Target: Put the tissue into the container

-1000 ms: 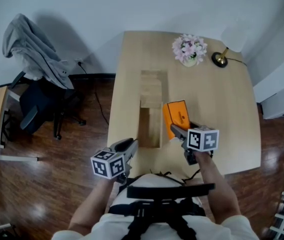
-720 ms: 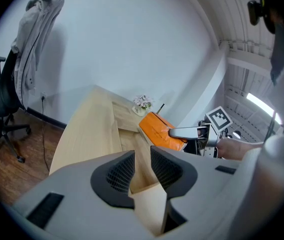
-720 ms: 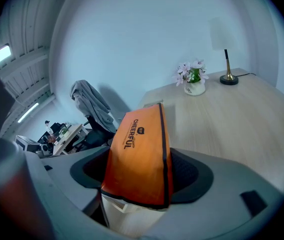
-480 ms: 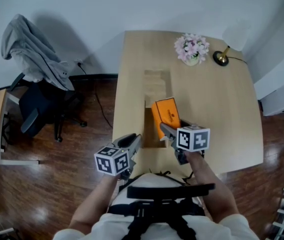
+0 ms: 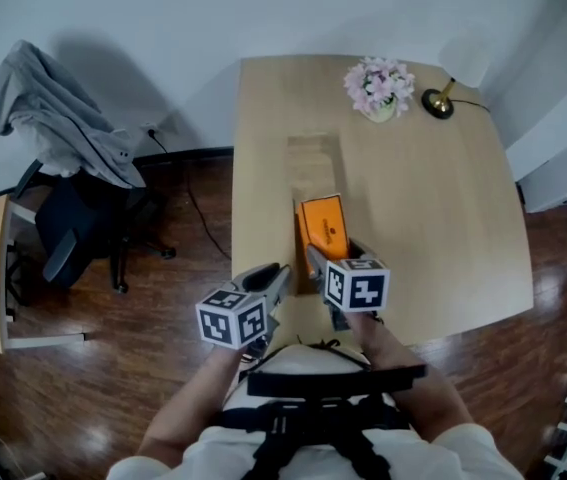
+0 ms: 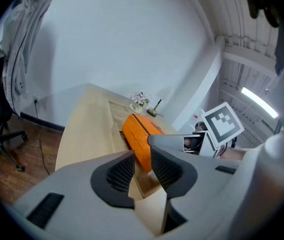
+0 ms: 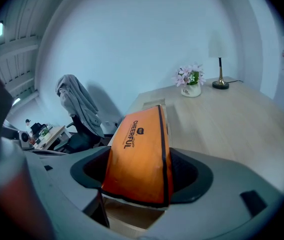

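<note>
As its own view shows best, right tool (image 7: pixel 139 174) clamps tissue pack (image 7: pixel 136 134), left tool (image 6: pixel 143 165) parted, empty.

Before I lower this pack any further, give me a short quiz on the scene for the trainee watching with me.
1. True or false: the right gripper is shut on the orange tissue pack.
2. What is between the fingers of the left gripper? A) the tissue pack B) nothing C) a cloth
3. Fill in the blank: at the far end, beside the flower vase, stands a ____.

Key: 1 true; 2 B; 3 lamp.
</note>
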